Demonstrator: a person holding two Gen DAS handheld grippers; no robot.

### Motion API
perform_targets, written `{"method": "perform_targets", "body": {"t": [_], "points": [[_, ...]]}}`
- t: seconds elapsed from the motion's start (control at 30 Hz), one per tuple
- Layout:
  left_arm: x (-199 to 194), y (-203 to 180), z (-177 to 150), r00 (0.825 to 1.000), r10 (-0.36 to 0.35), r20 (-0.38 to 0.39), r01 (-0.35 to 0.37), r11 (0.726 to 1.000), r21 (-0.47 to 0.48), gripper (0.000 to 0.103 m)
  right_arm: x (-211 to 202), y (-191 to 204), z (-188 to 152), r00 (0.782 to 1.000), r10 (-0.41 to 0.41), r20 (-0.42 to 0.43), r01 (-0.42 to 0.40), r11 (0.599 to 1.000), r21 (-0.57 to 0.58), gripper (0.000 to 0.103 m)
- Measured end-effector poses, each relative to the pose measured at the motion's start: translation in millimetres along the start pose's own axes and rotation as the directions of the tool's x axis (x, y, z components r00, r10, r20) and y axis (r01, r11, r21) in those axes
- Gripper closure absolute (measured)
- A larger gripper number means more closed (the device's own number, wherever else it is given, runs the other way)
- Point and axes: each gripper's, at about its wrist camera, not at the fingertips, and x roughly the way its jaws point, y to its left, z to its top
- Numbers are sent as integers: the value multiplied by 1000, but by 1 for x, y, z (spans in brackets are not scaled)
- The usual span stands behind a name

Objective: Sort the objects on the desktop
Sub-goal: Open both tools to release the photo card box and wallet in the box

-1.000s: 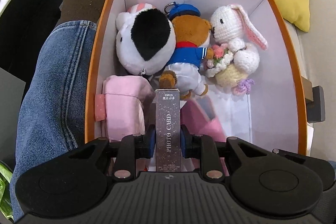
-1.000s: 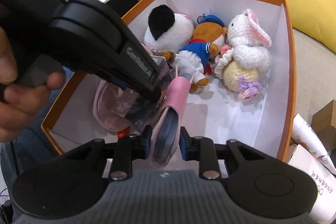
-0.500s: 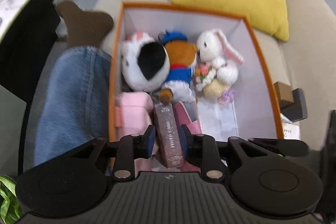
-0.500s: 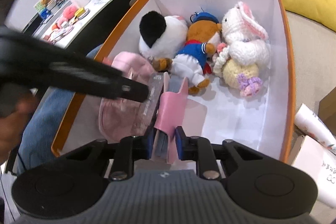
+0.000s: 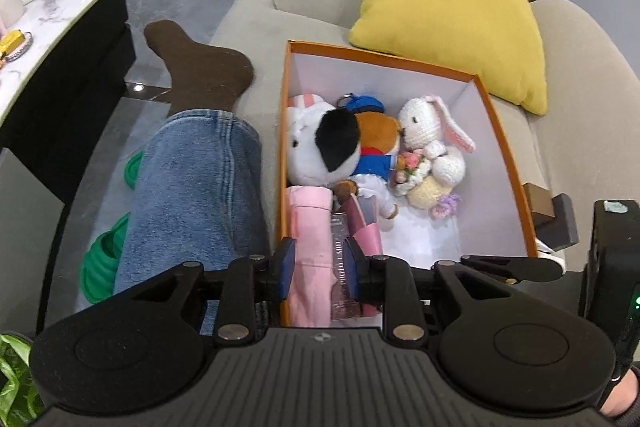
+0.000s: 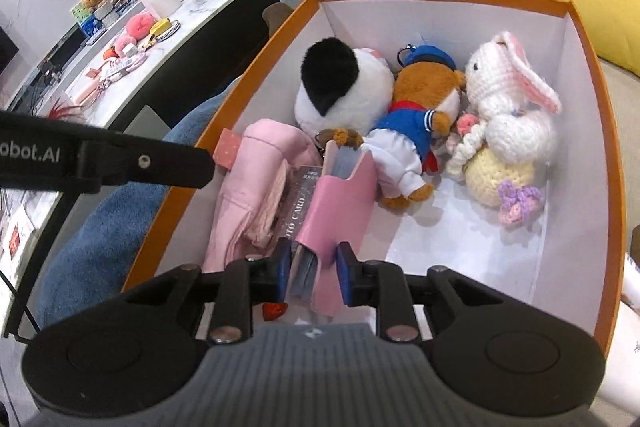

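Note:
An orange box with white walls stands on the sofa. It holds a black-and-white plush, a sailor bear, a crochet rabbit, a pink pouch, a dark photo card box and a pink card holder. My left gripper is open and raised above the box's near left corner. My right gripper is open, its fingers either side of the pink card holder.
A jeans leg with a brown sock lies left of the box. A yellow cushion leans behind it. A marble table with small items stands at the left. Small boxes lie right of the box.
My left gripper opened, let the photo card box drop between pouch and card holder, and pulled up and back. My right gripper opened off the pink card holder.

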Motion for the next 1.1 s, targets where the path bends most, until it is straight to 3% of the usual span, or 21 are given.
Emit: {"method": "perform_targets", "body": {"t": [0.13,0.37,0.63,0.7,0.77,1.1], "points": [[3,-3,-2,1000,-22,-16,22,1000,6,74,-3,-3,-2,1000,16,1,-16,1000,14,64],[-2,-10,-5,1000,-28,-8,28,999,20,75,-14,-2,-7,999,18,30,-18,1000,-3,58],[-8,-21,-6,1000,-30,-1,30,999,29,74,-17,-6,-7,999,24,46,-24,1000,-6,59],[-7,-21,-6,1000,-26,-4,27,999,26,74,-19,-8,-8,998,32,54,-32,999,-3,66],[-7,-21,-5,1000,-25,-7,25,999,25,74,-19,-10,-8,998,28,59,-28,1000,-6,81],[0,-18,-3,1000,-20,-22,21,1000,13,74,-10,2,-3,999,10,39,-8,999,-52,88]]}}
